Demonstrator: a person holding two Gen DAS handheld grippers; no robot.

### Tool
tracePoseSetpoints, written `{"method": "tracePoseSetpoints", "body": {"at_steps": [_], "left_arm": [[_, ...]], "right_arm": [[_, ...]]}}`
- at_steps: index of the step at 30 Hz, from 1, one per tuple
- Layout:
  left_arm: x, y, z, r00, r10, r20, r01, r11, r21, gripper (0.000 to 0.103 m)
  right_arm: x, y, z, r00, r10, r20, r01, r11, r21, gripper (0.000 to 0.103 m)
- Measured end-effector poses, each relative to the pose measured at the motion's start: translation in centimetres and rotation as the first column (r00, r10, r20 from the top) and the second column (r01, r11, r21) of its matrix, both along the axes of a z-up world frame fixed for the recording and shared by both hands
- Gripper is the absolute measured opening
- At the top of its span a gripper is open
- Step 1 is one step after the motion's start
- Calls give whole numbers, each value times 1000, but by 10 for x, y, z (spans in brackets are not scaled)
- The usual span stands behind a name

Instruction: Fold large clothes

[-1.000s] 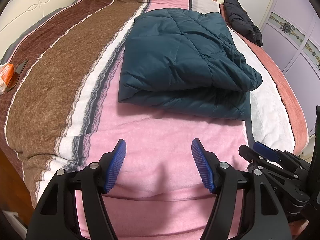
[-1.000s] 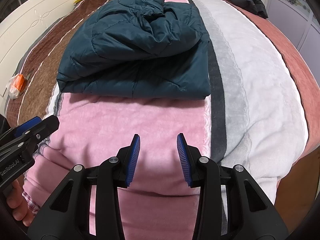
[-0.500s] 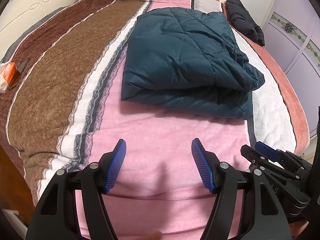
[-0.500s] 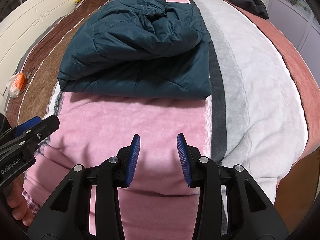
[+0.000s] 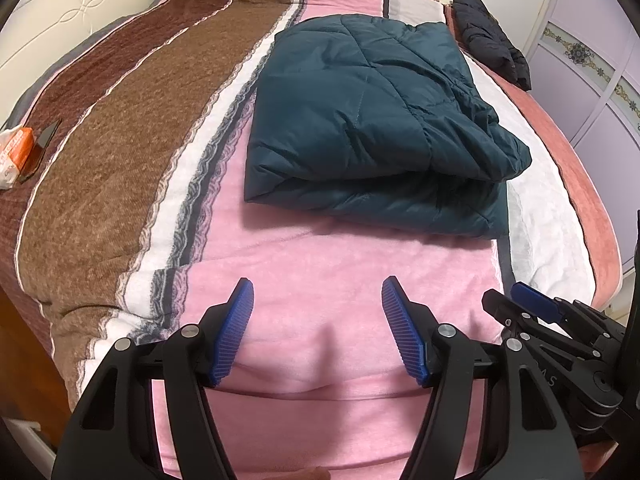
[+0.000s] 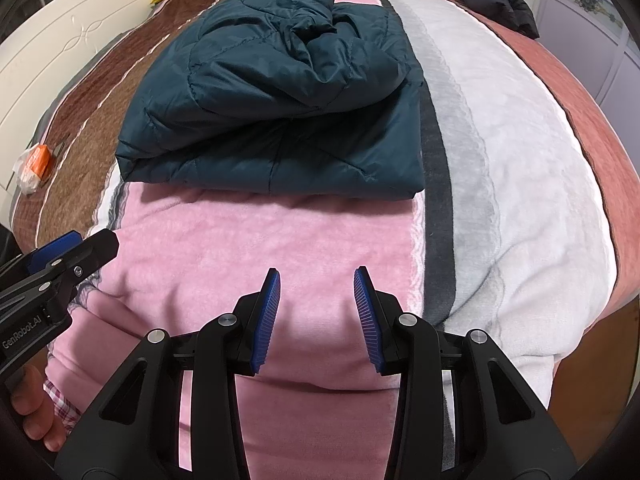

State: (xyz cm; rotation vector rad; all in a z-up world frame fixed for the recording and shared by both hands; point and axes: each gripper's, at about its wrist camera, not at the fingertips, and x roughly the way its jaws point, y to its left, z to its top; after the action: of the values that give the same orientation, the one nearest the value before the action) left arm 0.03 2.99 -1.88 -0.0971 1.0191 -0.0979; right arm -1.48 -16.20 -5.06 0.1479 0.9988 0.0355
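Striped fleece bedding (image 5: 328,280) in pink, brown, white and rust bands covers the bed beneath both tools. Above its pink band, the left gripper (image 5: 318,328) and the right gripper (image 6: 316,316) hover side by side, blue ribbed pads spread apart and holding nothing; "GenRobot.AI" is printed on the left tool's black body. Beyond them the dark teal quilted jacket (image 5: 360,120) lies folded on the pink band, with a black garment (image 5: 492,40) well apart near the far edge.
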Motion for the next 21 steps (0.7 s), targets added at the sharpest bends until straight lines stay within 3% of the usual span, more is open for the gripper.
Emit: {"method": "tracePoseSetpoints", "body": {"at_steps": [21], "left_arm": [[1,2,-3,1000,14,-13,-14,1000,7,64]], "right_arm": [[-1,2,-1,1000,4,-2,-4,1000,-2,39]]}}
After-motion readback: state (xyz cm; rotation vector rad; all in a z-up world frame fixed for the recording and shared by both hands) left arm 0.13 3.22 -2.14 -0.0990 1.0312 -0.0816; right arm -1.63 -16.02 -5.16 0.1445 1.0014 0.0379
